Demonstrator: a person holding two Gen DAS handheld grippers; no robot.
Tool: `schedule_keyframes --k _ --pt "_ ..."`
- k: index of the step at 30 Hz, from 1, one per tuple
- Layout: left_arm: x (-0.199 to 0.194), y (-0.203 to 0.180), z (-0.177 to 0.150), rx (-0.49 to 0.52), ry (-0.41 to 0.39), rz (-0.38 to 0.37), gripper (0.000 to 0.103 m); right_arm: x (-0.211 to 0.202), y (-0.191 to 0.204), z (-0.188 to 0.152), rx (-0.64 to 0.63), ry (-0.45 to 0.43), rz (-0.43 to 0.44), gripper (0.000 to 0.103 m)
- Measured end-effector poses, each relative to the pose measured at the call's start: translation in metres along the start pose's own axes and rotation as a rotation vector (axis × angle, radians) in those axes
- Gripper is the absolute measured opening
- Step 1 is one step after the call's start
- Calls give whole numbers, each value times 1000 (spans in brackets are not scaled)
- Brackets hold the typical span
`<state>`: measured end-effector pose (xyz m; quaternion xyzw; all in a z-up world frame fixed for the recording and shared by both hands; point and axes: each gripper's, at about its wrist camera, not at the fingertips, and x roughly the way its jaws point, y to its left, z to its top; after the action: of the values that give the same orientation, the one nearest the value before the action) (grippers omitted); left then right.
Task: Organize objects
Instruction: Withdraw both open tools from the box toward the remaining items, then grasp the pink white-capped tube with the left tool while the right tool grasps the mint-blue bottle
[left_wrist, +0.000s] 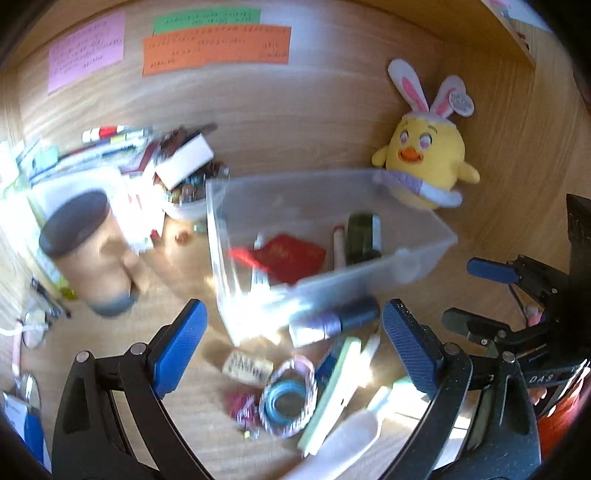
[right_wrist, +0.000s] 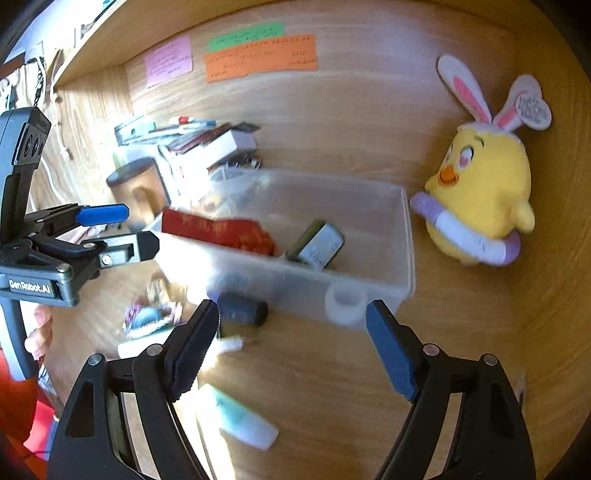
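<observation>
A clear plastic bin (left_wrist: 424, 254) (right_wrist: 406, 240) stands on the wooden desk, holding a red packet (left_wrist: 291, 254) (right_wrist: 221, 229) and a dark green box (left_wrist: 364, 236) (right_wrist: 317, 243). In front of the bin lie a dark cylinder (left_wrist: 332, 321) (right_wrist: 243, 312), tape rolls (left_wrist: 288, 402) and a white tube (right_wrist: 236, 417). My left gripper (left_wrist: 295, 347) (right_wrist: 129, 230) hovers open over this loose clutter, nothing between its fingers. My right gripper (right_wrist: 293, 350) (left_wrist: 476, 295) is open and empty too, just before the bin's near wall, beside a white roll (right_wrist: 345, 302).
A yellow plush chick (left_wrist: 424, 155) (right_wrist: 480, 192) with bunny ears leans in the right back corner. A brown cup (left_wrist: 85, 251) with a dark lid and a pile of pens and boxes (left_wrist: 147, 155) sit left of the bin. Coloured notes (left_wrist: 214, 48) hang on the back wall.
</observation>
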<state>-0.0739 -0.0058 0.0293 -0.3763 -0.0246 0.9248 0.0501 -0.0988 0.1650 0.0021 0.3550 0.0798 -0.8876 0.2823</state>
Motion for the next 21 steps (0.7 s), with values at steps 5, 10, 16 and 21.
schedule_keyframes --k 5,10,16,21 --pt "1 0 -30 -3 52 8 97 8 3 -25 -1 63 25 79" --pt "-5 -3 -57 -12 77 -8 97 16 13 -45 -31 119 48 79" --pt "-15 -17 -76 22 71 -71 85 26 30 -55 -100 156 68 78" --pt "-12 -34 -81 70 93 -120 61 34 39 -58 -135 190 81 65"
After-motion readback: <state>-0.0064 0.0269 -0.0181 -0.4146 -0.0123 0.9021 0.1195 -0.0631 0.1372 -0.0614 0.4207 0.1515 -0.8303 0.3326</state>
